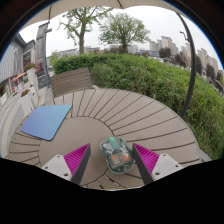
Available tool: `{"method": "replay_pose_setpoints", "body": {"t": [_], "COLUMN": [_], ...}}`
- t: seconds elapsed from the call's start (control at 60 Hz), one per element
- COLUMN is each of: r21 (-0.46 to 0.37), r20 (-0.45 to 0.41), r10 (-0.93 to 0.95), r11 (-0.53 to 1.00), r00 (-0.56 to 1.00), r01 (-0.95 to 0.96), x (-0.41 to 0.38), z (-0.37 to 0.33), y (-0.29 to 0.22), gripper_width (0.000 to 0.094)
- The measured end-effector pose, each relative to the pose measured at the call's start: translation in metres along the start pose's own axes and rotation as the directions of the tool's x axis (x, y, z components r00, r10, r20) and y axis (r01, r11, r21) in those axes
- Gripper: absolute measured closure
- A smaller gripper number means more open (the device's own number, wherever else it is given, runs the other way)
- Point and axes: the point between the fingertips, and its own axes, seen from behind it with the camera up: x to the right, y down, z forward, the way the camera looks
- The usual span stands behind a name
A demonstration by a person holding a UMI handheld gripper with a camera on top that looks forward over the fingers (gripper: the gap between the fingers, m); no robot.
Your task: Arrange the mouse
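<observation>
The mouse (117,155) sits between the tool's (111,160) parted fingers — gaps either side.

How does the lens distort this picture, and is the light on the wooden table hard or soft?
Gripper view: strong fisheye bending, so the wooden slat table and hedge curve; daylight is soft under a pale sky, without hard shadows; the blue mat shows no glare; the mouse between the open gripper fingers looks slightly blurred.

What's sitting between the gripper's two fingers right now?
In the gripper view, a clear greenish mouse sits between the gripper's pink-padded fingers, over the slatted round wooden table.
</observation>
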Motion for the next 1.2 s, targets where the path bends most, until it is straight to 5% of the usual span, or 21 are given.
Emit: {"method": "replay_pose_setpoints", "body": {"t": [0.3, 0.333, 0.383, 0.433, 0.633, 0.9, 1.2], "r21": [-0.033, -0.036, -0.04, -0.053, -0.024, 0.106, -0.055], "r20": [0.021, 0.022, 0.009, -0.049, -0.076, 0.063, 0.011], "r10": [-0.082, -0.084, -0.097, -0.094, -0.002, 0.055, 0.015], "r11": [0.996, 0.996, 0.994, 0.994, 1.0, 0.993, 0.998], "r00": [0.996, 0.996, 0.995, 0.994, 0.997, 0.997, 1.0], "r01": [0.082, 0.085, 0.097, 0.092, 0.0, -0.061, -0.014], "x": [-0.004, -0.004, -0.001, 0.012, 0.003, -0.156, -0.3], "z": [0.001, 0.003, 0.003, 0.001, -0.016, -0.021, 0.087], "y": [0.002, 0.003, 0.002, -0.001, -0.055, -0.195, -0.096], "gripper_width": [0.0112, 0.0168, 0.049, 0.0545, 0.0566, 0.0568, 0.0554]}}
